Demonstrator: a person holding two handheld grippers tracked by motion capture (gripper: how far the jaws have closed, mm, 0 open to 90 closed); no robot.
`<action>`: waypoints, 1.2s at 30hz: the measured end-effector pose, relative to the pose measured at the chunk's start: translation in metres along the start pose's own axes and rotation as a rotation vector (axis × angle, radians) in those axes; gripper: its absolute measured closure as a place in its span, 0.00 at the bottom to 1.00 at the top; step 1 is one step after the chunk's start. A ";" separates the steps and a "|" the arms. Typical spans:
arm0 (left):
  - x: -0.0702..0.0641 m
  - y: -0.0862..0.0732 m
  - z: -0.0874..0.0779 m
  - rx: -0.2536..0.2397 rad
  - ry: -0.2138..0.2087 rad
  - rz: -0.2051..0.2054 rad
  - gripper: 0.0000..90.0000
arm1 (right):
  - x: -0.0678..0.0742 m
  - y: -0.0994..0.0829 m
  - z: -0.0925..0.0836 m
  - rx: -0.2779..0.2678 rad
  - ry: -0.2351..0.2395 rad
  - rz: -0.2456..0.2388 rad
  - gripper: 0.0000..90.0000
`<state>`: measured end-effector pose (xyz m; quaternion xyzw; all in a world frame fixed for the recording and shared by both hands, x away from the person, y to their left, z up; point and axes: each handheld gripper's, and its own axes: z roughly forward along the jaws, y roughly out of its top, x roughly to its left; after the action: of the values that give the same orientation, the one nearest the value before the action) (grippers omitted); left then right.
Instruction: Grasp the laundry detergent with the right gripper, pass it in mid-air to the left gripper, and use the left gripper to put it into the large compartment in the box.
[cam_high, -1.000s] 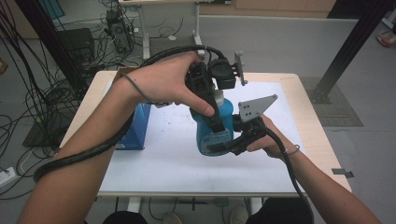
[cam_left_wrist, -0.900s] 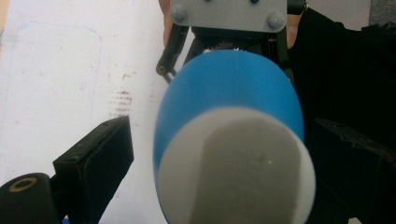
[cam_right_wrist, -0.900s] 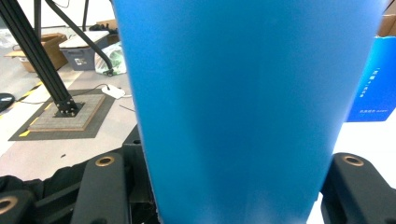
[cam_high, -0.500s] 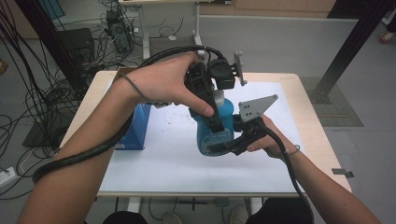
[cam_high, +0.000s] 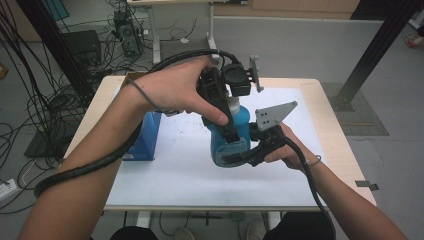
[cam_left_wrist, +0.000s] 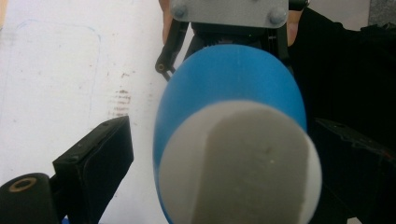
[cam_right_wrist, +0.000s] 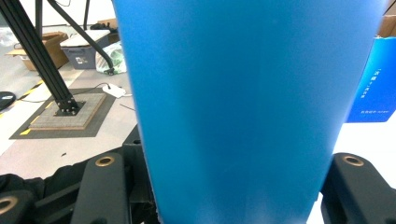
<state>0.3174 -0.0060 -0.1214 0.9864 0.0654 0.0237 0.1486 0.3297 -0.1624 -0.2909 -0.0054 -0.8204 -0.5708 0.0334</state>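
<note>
A blue bottle (cam_high: 241, 122) with a white cap (cam_left_wrist: 238, 163) is held upright just above the white table mat (cam_high: 175, 170). My right gripper (cam_high: 232, 159) comes in from the right and is shut on the bottle's lower body (cam_right_wrist: 243, 93), one jaw on each side. My left gripper (cam_high: 231, 127) reaches down from above. Its jaws straddle the cap and the bottle's shoulder (cam_left_wrist: 233, 79), and a gap shows between the left jaw's pad (cam_left_wrist: 93, 168) and the bottle. The grey plate (cam_left_wrist: 229, 11) of the right gripper is behind the bottle.
A blue box (cam_high: 145, 137) stands on the mat left of the bottle, also seen as a blue box (cam_right_wrist: 376, 84) beyond it. A black slanted post (cam_high: 375, 50) rises off the table's far right corner. Cables (cam_high: 30, 125) lie on the floor to the left.
</note>
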 end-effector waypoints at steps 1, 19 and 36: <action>0.000 0.000 0.000 -0.001 -0.001 -0.001 0.09 | 0.000 0.000 0.000 0.001 0.000 -0.002 0.45; 0.001 0.000 -0.002 -0.003 0.001 -0.001 0.09 | -0.001 0.000 -0.002 -0.006 0.001 0.004 0.45; 0.002 -0.001 -0.002 -0.002 0.002 -0.003 0.09 | -0.001 0.000 -0.001 -0.008 0.001 0.001 0.45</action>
<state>0.3190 -0.0043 -0.1194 0.9862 0.0669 0.0247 0.1495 0.3310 -0.1633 -0.2908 -0.0057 -0.8182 -0.5739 0.0343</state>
